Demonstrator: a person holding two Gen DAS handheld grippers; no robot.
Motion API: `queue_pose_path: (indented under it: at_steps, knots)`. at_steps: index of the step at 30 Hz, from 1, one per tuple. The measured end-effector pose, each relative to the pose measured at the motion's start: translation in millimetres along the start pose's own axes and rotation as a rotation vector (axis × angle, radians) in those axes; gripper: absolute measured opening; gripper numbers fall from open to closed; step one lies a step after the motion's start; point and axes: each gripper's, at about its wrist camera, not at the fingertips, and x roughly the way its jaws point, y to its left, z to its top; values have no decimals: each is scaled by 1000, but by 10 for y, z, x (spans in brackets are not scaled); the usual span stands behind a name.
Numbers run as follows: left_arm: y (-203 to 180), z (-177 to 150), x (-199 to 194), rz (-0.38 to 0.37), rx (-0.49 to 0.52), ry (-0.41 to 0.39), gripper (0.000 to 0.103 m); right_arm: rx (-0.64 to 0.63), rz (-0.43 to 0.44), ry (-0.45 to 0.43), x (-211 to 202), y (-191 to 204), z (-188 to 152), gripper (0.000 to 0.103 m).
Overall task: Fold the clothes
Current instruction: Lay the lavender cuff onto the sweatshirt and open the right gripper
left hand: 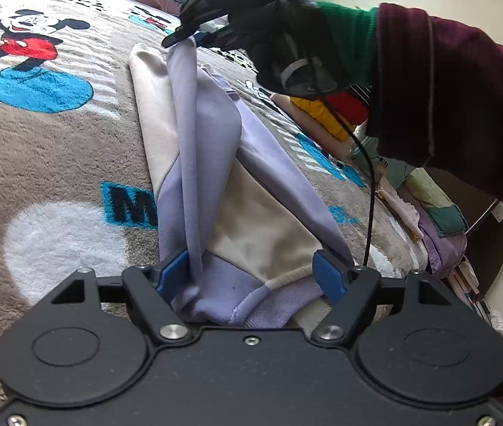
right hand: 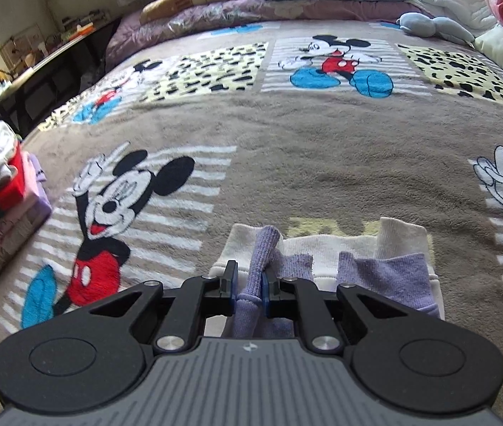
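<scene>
A lilac-and-cream garment lies lengthwise at the centre of the left-wrist frame on a cartoon-print blanket. At lower centre, the left gripper stands spread around its bunched hem. At upper centre, the right gripper pinches a lilac sleeve, lifting it taut. Judging from this, the thin pinch could slip, or the lift could drag the unclamped body askew, spoiling the fold.

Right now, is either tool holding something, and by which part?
The right tool grips the garment's purple sleeve. The left tool is open around fabric, holding nothing.
</scene>
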Motion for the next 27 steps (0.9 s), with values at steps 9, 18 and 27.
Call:
queue_pose_path:
  at_steps: [9, 18, 27]
  knots:
    - [43, 8, 9, -15, -15, 5, 75, 4, 5, -53, 116, -23, 63, 31]
    - [45, 13, 21, -13, -15, 8, 76, -13, 1, -49, 15, -347, -69, 37]
    - [48, 14, 29, -13, -11, 10, 76, -36, 11, -86, -84, -355, -221, 9]
